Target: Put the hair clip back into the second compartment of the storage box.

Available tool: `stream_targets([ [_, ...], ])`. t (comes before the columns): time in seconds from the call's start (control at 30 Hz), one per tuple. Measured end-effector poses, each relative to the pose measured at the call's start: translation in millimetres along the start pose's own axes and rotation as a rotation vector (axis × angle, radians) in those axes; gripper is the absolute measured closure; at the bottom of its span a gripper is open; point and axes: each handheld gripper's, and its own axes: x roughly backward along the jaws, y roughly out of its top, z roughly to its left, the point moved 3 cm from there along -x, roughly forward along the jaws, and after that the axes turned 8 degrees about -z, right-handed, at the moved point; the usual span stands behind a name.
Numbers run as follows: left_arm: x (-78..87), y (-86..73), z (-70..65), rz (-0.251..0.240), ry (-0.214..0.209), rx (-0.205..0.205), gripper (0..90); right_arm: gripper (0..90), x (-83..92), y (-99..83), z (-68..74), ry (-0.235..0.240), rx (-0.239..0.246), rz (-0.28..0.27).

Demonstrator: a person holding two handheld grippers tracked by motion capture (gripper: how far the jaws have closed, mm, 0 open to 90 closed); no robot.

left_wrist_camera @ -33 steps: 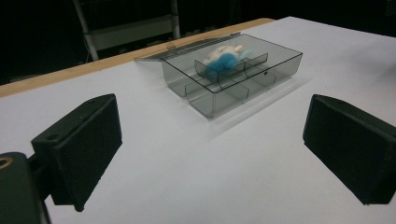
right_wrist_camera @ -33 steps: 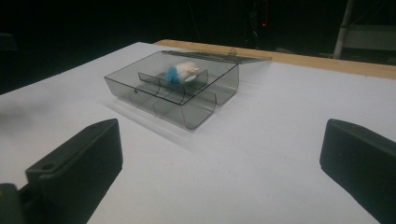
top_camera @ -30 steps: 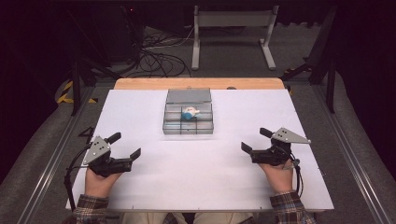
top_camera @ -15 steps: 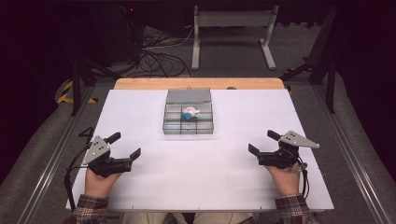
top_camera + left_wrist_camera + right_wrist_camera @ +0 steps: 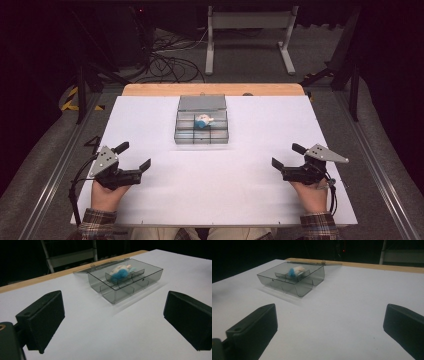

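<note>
A smoky clear compartment box [image 5: 201, 136] sits at the centre back of the white table, its lid folded open behind it. A small blue and white object [image 5: 202, 121] lies in one of its back compartments. My left gripper [image 5: 134, 156] rests open near the front left, a hand holding it, nothing between its jaws. My right gripper [image 5: 287, 155] rests open near the front right, also holding nothing. In the left gripper view the box [image 5: 140, 287] and the blue object [image 5: 120, 272] lie ahead of the gripper [image 5: 112, 322]. The right gripper view shows the box [image 5: 287, 286] and the object [image 5: 295, 271] beyond the gripper [image 5: 329, 332].
The white tabletop [image 5: 215, 190] spreads wide between both grippers and the box. A wooden strip [image 5: 212, 89] runs along its far edge. Beyond it stand a metal frame [image 5: 250, 30] and loose cables [image 5: 170, 55] on the floor.
My right gripper has drifted to the right and slightly toward the person. The left gripper and the box have stayed put.
</note>
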Motion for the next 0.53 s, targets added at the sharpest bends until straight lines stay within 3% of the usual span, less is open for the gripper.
stream_targets([
  [0.3,-0.3,-0.2,0.5,-0.001,0.000,0.003,4.1,0.0,5.0,-0.1,0.0,-0.009,0.017,0.003],
  [0.53,-3.7,-2.5,1.3,0.012,-0.003,0.007,4.2,0.0,3.5,-2.9,-3.9,-0.012,0.003,0.006],
])
